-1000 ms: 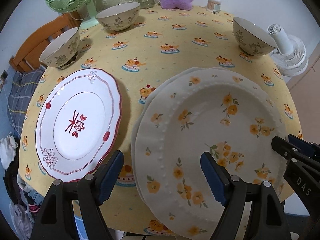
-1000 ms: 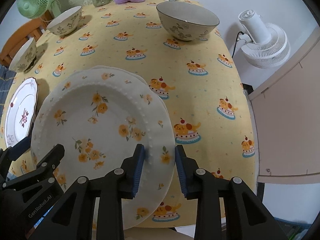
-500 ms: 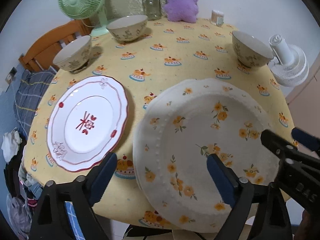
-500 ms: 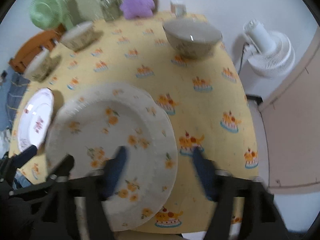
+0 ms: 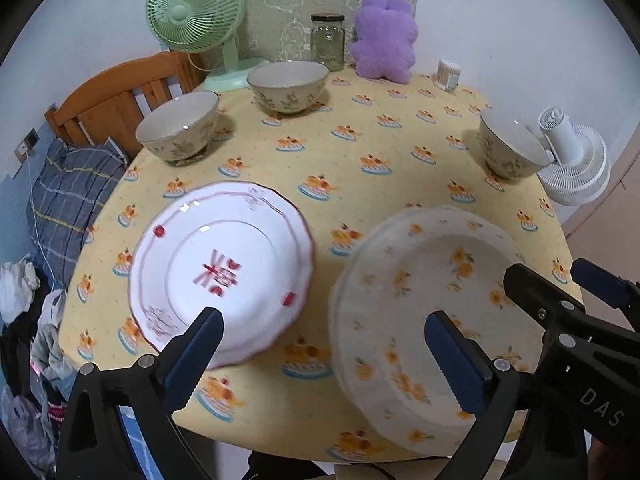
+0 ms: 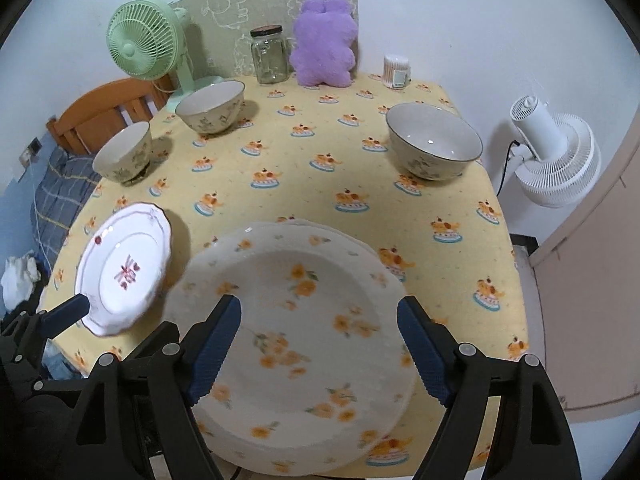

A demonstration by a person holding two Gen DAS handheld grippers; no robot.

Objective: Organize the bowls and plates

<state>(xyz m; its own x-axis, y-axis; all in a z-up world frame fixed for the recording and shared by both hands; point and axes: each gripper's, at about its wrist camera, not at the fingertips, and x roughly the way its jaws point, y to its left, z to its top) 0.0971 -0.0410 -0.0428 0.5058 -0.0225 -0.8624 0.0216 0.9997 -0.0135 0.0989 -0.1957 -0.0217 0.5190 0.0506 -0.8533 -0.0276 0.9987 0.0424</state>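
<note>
Both grippers (left (image 5: 320, 344), right (image 6: 318, 344)) gape empty above stacked floral plates (image 6: 304, 344).

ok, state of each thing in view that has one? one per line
left gripper: open, nothing held
right gripper: open, just released, above the floral plates
floral plates: stacked, flat on the table
red-trim plate: alone, flat, beside the stack
three bowls: upright, empty, unstacked
jar: lid on
green fan: running or not, cannot tell

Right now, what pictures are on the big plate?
Orange flowers with small green leaves on the cream big plate, clearest in the right wrist view.
</note>
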